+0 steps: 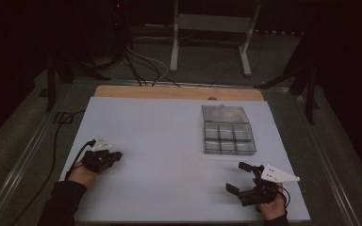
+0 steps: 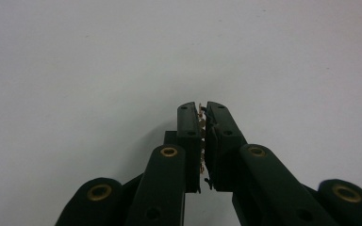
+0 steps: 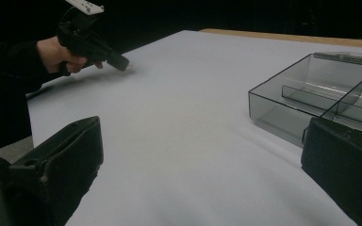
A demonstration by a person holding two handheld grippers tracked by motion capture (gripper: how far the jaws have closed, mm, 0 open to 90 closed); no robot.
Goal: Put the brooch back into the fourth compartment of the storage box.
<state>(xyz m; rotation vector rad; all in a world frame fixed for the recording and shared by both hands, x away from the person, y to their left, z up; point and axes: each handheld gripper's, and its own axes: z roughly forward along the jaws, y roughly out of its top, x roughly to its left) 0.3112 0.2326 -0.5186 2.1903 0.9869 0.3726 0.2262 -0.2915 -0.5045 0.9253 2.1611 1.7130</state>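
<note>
My left gripper [image 1: 118, 156] rests low over the left side of the white board [image 1: 169, 141], held by a hand in a dark sleeve. In the left gripper view its jaws [image 2: 203, 107] are shut on a small thin brownish object [image 2: 201, 114], too small to tell what it is. My right gripper [image 1: 235, 177] sits near the board's front right with its jaws wide open and nothing between them [image 3: 202, 165]. A clear box with compartments [image 1: 228, 132] lies just beyond it, and its near corner [image 3: 283, 106] is close to my right jaw. The left gripper [image 3: 119, 61] appears across the board.
The board lies on a wooden tabletop [image 1: 179, 92] whose far edge sticks out behind it. Cables [image 1: 141, 66] and a white stand [image 1: 212, 28] are on the dark floor beyond. A cable [image 1: 56, 136] trails off the left side.
</note>
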